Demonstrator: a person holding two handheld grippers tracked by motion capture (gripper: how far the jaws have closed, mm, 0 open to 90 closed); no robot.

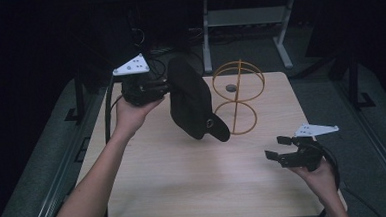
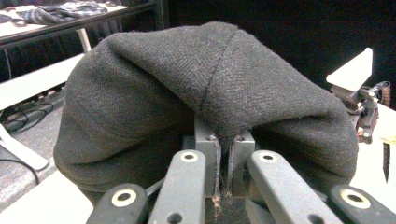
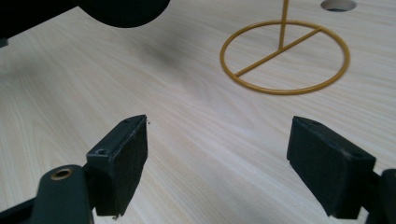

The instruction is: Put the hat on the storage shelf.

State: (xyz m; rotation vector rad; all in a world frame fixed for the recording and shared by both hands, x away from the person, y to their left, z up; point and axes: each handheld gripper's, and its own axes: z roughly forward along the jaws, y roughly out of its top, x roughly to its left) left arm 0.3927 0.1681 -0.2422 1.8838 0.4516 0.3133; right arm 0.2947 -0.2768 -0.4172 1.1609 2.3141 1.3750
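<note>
The black woollen flat cap (image 1: 193, 101) hangs in the air just left of centre in the high view, held clear of the pale wooden table (image 1: 184, 179), its long axis slanting from the upper left down to the lower right, where the stiff brim points. In the left gripper view the herringbone cloth is pinched in a fold between the two jaws, which stand pressed together on it, so the left gripper (image 1: 164, 86) has the cap by its upper edge (the crown bulges out on both sides of the pinch).

Immediately right of the cap in the high view stands the yellow wire hat stand (image 1: 239, 93), with a ring on top, a central post and a round base ring; the cap's brim hangs just beside its base, apart from it as far as I can tell. The likely move is a short carry rightward and up so the cap settles over the top ring, and the left hand is the nearer one.

The right gripper (image 1: 277, 147) waits low at the right of the high view, its jaws spread wide and empty above the table.
</note>
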